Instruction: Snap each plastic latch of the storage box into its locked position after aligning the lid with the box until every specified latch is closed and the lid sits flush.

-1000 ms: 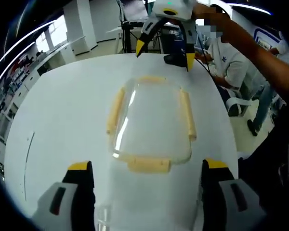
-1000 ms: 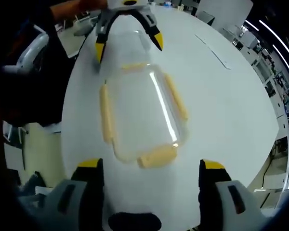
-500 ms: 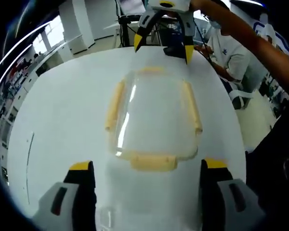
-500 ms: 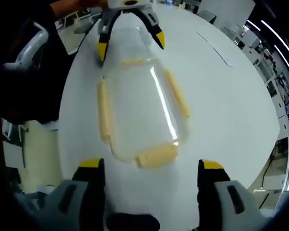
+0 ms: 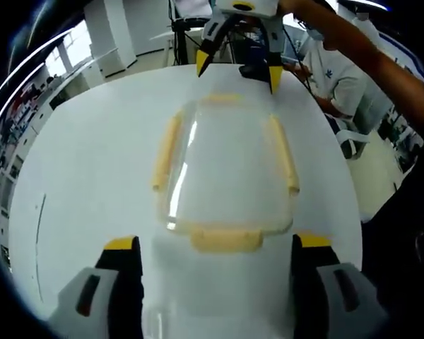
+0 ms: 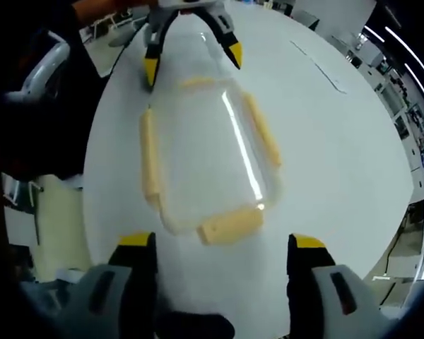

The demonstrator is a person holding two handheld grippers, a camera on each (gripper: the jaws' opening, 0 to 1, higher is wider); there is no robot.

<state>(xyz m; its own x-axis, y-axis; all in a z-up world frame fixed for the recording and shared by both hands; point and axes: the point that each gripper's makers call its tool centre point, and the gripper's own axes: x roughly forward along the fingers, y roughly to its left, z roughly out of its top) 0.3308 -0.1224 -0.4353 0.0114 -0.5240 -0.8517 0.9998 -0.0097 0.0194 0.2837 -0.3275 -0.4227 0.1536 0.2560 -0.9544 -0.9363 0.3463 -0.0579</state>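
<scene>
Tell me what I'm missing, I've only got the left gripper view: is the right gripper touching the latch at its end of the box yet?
Observer: No. In the right gripper view, that end latch lies between the tips of the open right gripper and touches neither one.
Operator: How does my own gripper look from that side?
Observer: The left gripper is open. One tip sits on each side of the box at its other end, just beyond the opposite latch.
</scene>
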